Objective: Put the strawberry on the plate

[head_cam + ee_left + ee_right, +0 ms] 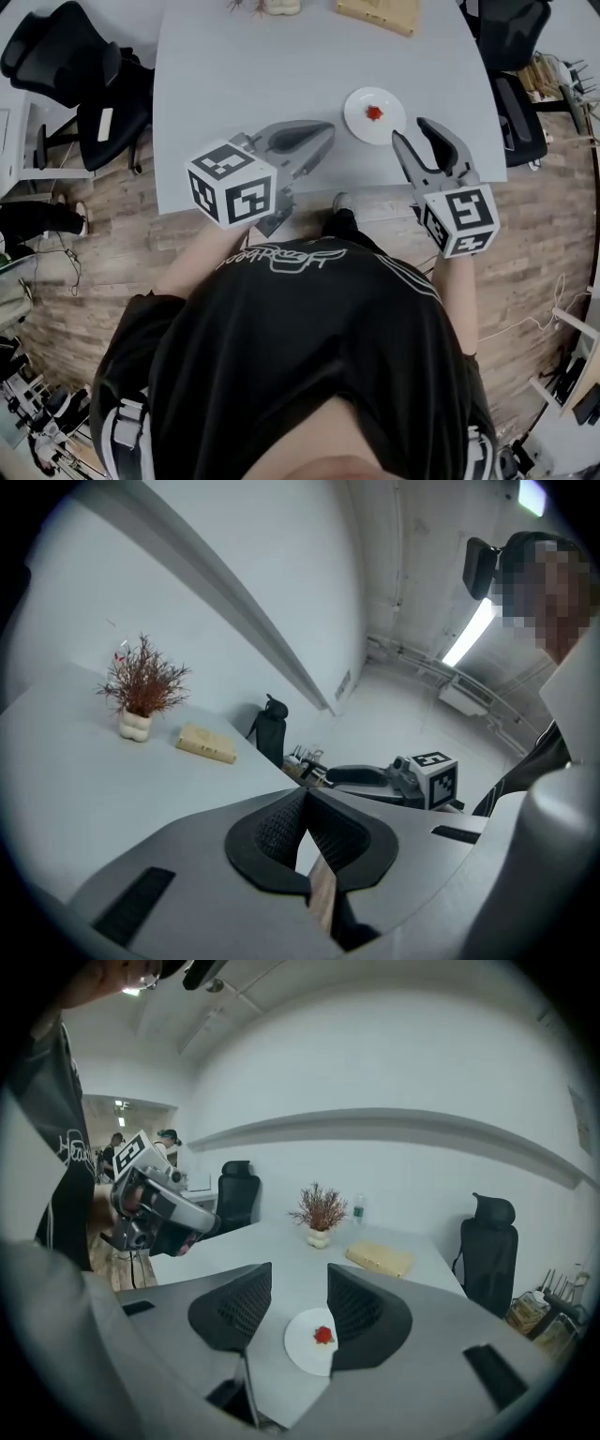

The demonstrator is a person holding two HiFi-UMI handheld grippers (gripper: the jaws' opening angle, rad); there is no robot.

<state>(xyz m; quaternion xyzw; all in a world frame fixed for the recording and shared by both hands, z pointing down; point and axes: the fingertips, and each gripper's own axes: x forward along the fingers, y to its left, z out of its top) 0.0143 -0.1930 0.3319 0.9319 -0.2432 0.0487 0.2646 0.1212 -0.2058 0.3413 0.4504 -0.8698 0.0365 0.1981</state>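
Note:
A small red strawberry point(375, 113) lies in the middle of a white plate point(359, 122) on the grey table, toward its front right. In the right gripper view the strawberry point(323, 1335) and the plate point(302, 1349) show through the gap between the jaws. My right gripper point(412, 131) hovers just right of the plate, open and empty, its jaws point(298, 1283) spread wide. My left gripper point(323, 136) is over the table's front edge, left of the plate. Its jaws point(303, 799) are shut together on nothing.
At the far end of the table stand a dried plant in a white vase point(319, 1213) and a flat yellowish block point(378, 1260). Black office chairs point(75, 75) point(511, 28) flank the table. The table's front edge point(309, 197) runs just ahead of the person.

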